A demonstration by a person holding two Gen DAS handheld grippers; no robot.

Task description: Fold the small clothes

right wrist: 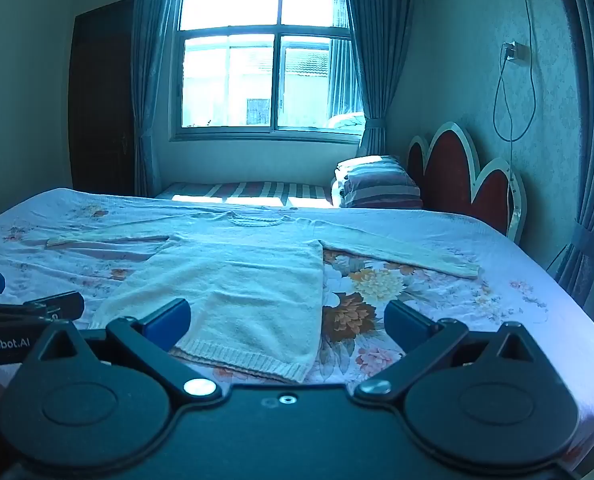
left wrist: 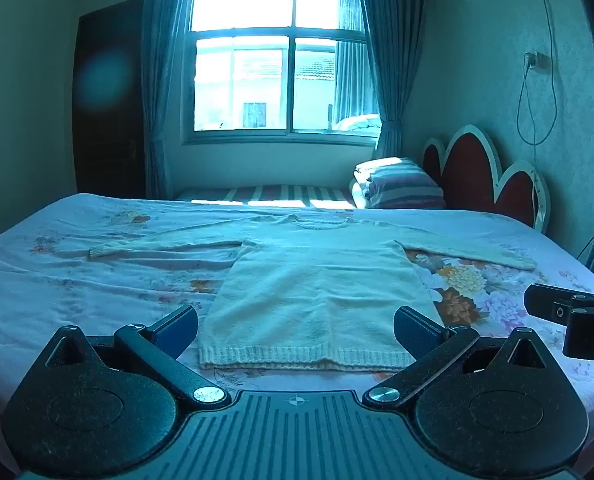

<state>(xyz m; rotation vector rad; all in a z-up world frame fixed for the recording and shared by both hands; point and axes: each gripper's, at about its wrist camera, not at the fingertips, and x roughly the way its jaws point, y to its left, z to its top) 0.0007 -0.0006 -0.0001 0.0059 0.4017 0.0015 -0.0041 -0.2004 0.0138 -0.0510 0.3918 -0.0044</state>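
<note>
**Sweater Laid Flat, Both Grippers Poised at the Hem**

While the cream knit sweater (left wrist: 317, 292) lies spread face-up on the floral bedsheet (left wrist: 77, 280), the left gripper (left wrist: 297, 330) hovers just short of its ribbed hem (left wrist: 305, 356), fingers spread wide and holding nothing. The garment sits directly ahead of that gripper, hem nearest, neckline (left wrist: 317, 222) farthest, with the left sleeve (left wrist: 165, 246) and the right sleeve (left wrist: 473, 254) stretched out to either side. The right gripper (right wrist: 287, 324), likewise wide and empty, hangs beside the sweater's right hem corner (right wrist: 301, 372), with the body of the garment ahead and to its left.

No fold appears begun. A clean first fold likely calls for pinching a sleeve cuff or a hem corner through both layers, lifting only enough to clear the sheet, and carrying it across in one even sweep so the soft knit does not stretch or bunch.

The wool-like fabric looks thick, fuzzy and limp, with raised ribbing at hem and cuffs and a rope-like trim at the neck. It seems apt to drag on the cotton-like sheet, which shows shallow wrinkles. The gripper fingers (left wrist: 177, 330) carry flat blue pads with a fine ridged face.
</note>
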